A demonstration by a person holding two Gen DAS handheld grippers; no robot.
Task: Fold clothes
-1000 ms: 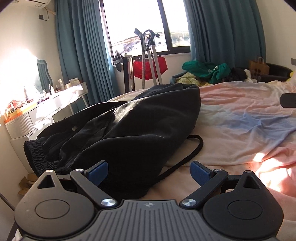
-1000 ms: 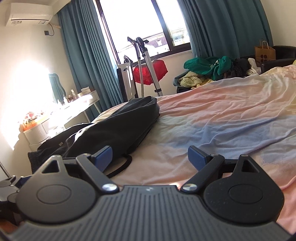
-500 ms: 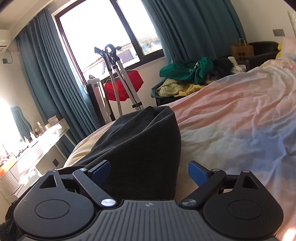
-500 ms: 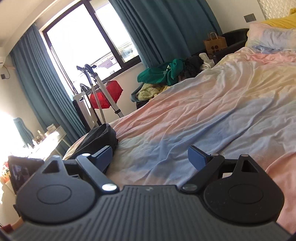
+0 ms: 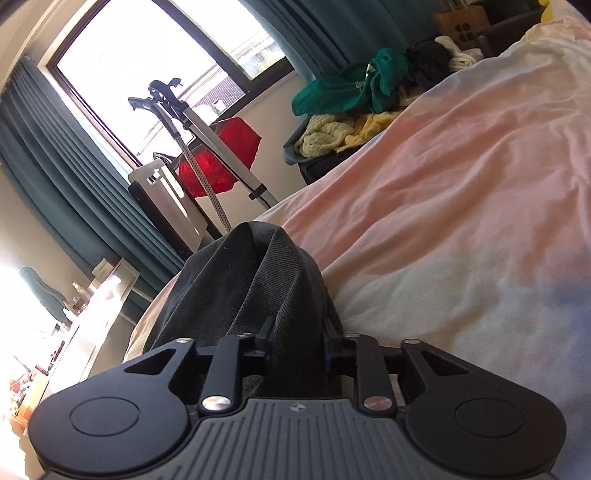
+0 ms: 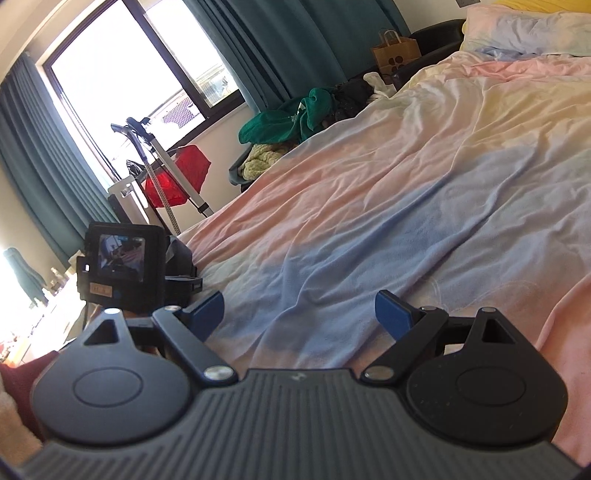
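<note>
A dark grey garment [image 5: 243, 288] lies on the pastel bed sheet [image 5: 461, 221] near the bed's left edge. My left gripper [image 5: 297, 332] has its jaws closing on a raised fold of this cloth, and the pads pinch it between them. In the right wrist view my right gripper [image 6: 299, 314] stands open over the bare sheet [image 6: 369, 221] with nothing between its blue fingers [image 6: 207, 310]. Further left in that view are the back of the left gripper's camera [image 6: 122, 266] and a bit of the dark garment [image 6: 181, 254].
A clothes steamer stand with a red item [image 5: 221, 162] stands by the window beyond the bed. A heap of green and yellow clothes [image 5: 351, 92] sits on a chair. A dresser [image 5: 85, 325] is at the left, a pillow [image 6: 524, 29] at the bed's head.
The left gripper moved along the garment towards its far end and went from open to shut on a fold. The right gripper swung right over the sheet and rolled, staying open.
</note>
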